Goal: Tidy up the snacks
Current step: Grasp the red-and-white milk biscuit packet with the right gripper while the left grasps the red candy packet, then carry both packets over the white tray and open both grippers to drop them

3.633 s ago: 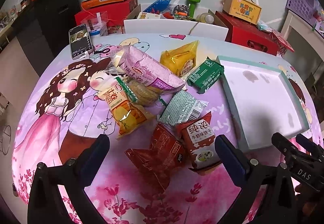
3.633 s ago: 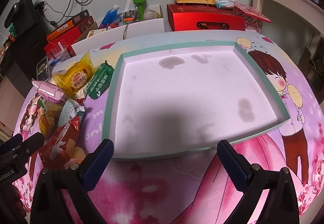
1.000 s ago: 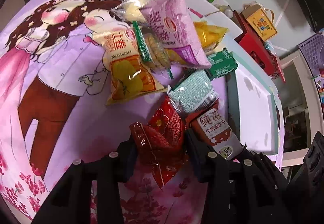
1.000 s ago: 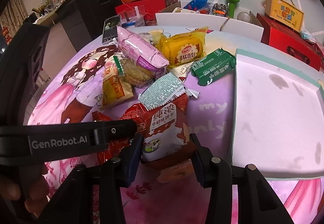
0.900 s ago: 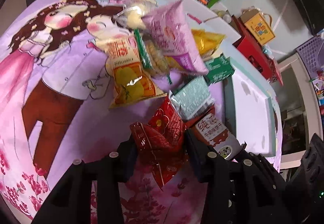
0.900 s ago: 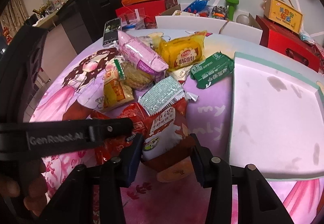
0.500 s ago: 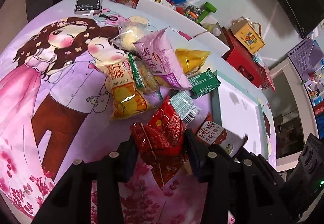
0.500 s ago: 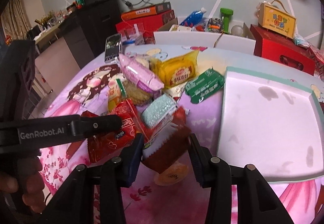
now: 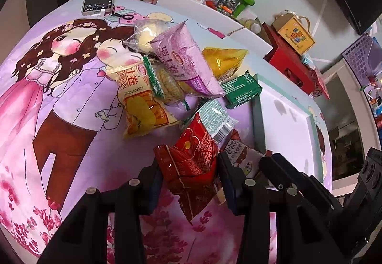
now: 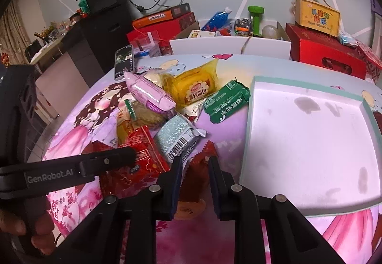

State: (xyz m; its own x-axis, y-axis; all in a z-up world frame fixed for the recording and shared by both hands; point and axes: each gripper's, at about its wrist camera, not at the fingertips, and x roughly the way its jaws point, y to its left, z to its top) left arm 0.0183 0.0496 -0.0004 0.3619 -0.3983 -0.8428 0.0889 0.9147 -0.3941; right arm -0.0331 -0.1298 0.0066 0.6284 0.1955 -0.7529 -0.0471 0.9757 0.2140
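Two packets have just left the pile: your left gripper (image 9: 189, 179) pinches the red snack packet (image 9: 191, 158), your right gripper (image 10: 194, 179) the brown biscuit packet (image 10: 199, 168), both lifted just beside the empty white tray (image 10: 308, 137), so placement comes next.

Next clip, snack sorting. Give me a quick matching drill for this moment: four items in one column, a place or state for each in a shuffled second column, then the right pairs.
Items
1. red snack packet
2. brown biscuit packet
3. green packet
4. tray

Places or states
A. on the cloth by the tray's left edge
B. clamped in the right gripper
C. holds no snacks
D. clamped in the left gripper

Pairs: 1-D, 2-B, 3-A, 4-C
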